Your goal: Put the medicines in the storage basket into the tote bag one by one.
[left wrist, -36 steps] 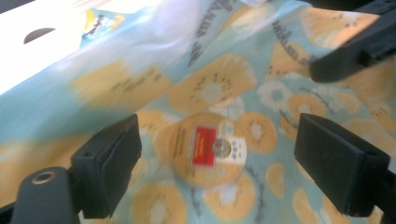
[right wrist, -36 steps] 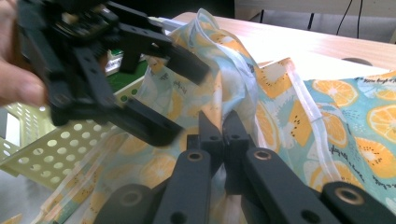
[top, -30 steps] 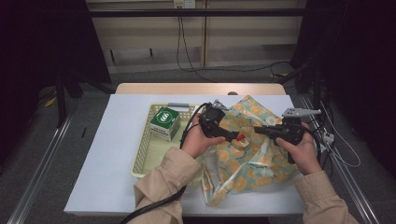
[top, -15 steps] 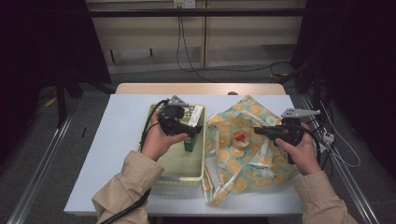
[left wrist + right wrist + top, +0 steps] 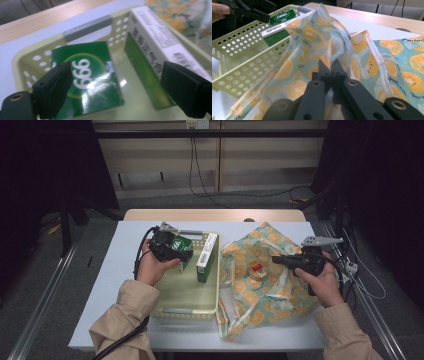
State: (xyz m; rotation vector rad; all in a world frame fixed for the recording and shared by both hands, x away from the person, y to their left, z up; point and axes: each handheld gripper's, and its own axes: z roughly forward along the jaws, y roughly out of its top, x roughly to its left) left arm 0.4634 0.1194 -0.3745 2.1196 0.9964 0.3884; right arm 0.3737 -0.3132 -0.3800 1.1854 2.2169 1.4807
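A pale yellow perforated basket (image 5: 172,295) holds a green box marked 999 (image 5: 181,244) at its far left and a long green-and-white box (image 5: 206,256) standing along its right wall. My left gripper (image 5: 182,253) hovers over the 999 box (image 5: 87,82), open, jaws wide to either side of it and not touching it. The long box (image 5: 160,45) lies just inside the right jaw. My right gripper (image 5: 275,260) is shut on a fold of the orange-print bag (image 5: 312,37), holding it lifted. A round tin with a red label (image 5: 257,270) lies on the bag (image 5: 280,292).
The basket (image 5: 239,57) stands directly left of the bag, touching its raised edge. The other hand's gripper (image 5: 252,10) is above the basket's far end. The white table (image 5: 110,290) has bare surface left of the basket. Cables trail off the right edge.
My left gripper has swung left from the bag to the basket's far left end. The long green-and-white box now stands in the basket. The right gripper has stayed put.
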